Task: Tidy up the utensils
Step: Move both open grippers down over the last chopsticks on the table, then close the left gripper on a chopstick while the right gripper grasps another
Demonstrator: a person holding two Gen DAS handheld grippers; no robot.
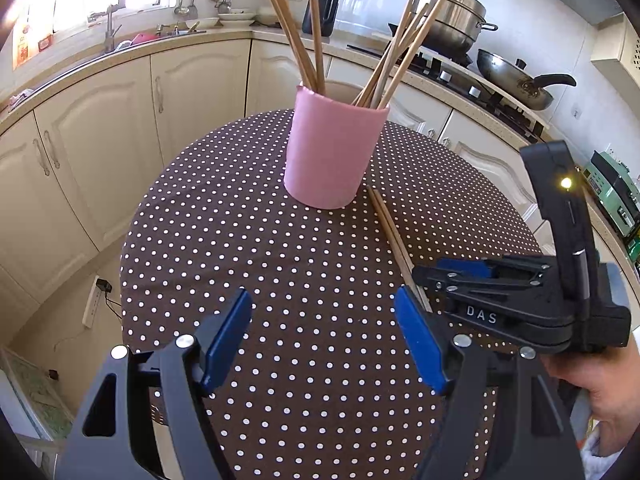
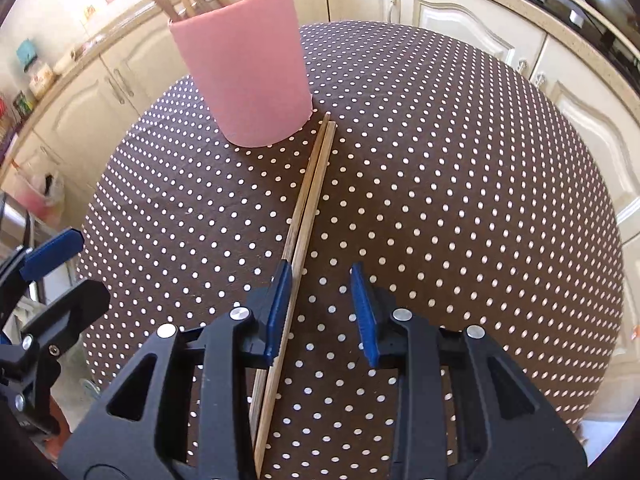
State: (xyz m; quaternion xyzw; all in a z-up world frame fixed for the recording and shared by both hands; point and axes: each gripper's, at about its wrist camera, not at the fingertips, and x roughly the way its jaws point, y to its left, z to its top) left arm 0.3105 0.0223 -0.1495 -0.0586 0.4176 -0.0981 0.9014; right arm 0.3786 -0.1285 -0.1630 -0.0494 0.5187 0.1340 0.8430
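Down low, right claw (image 2: 322, 312) gapes around two chopsticks (image 2: 310, 200), left pad touching.

Tablecloth (image 1: 280, 264) brown with white polka dots. Cup (image 1: 330, 148) plain pink. Chopsticks (image 2: 308, 204) light tan wood. Both grippers (image 1: 324, 340) (image 2: 320, 312) black, blue pads (image 2: 362, 312). Cabinets (image 1: 100, 140) cream. Pot (image 1: 448, 16) silver steel.

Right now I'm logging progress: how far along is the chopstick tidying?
Done: several chopsticks already stand in the pink cup. In hand: nothing is gripped yet; the right gripper is open over the pair lying on the table beside the cup, one finger against it. The left gripper is open and empty. Left: close on the pair, lift it and drop it in the cup.
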